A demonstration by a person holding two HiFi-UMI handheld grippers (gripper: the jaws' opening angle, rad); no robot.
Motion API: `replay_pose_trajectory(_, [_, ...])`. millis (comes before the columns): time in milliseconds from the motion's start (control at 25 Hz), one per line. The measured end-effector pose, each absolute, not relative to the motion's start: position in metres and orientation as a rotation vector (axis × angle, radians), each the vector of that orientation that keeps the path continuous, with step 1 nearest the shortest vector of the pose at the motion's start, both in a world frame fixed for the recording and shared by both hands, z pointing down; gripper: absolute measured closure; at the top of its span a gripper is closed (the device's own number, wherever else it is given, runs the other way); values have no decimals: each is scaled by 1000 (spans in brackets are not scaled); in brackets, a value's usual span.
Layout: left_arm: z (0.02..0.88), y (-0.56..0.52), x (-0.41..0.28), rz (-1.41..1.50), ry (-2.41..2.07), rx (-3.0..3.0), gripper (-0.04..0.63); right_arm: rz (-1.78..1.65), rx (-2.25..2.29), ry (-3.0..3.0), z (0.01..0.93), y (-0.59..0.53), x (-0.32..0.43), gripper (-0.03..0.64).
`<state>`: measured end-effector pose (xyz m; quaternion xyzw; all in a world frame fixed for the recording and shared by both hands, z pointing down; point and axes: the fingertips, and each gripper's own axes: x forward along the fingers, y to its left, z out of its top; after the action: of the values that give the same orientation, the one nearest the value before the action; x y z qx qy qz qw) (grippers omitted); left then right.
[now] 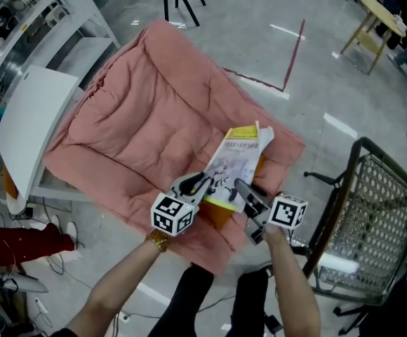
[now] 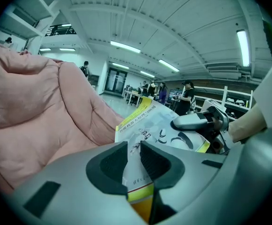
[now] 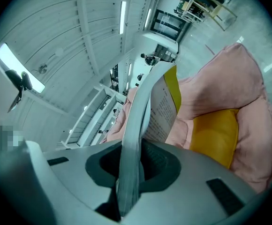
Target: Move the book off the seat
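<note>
Both left tongs (image 1: 205, 182) and right tongs (image 1: 241, 185), near-closed, pinch the book (image 1: 236, 159).

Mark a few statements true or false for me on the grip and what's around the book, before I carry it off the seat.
1. The left gripper is shut on the book. True.
2. The right gripper is open and empty. False: it is shut on the book too, on the near edge beside the left gripper.
3. A yellow-orange thing shows on the pink cushion below the book. True.
4. In the head view, the mesh chair stands to the left of the cushion. False: it stands to the right.
</note>
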<state>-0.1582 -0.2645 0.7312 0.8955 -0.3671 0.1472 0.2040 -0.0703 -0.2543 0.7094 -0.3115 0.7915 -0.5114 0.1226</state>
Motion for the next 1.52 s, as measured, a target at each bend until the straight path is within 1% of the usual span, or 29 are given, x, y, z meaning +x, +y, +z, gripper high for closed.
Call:
replay_pose_trajectory(120, [725,-261,-160,406,-1043,2487,524,-1495,-914,2327,701,-251,-69,545])
replay_pose_trajectory(360, [699,-263,-139,374,-1067,2517,525,-1467,-890,2320,683,-248,-46,545])
replay_pose_trajectory(840, [683,-230,-77,404,-1016,2555,525,-1439,-895,2298,659,-222,9,543])
replay_pose_trajectory(1520, [634,-191,0,431,-957,2639,524,-1366,-922,2315,613,-184,83,543])
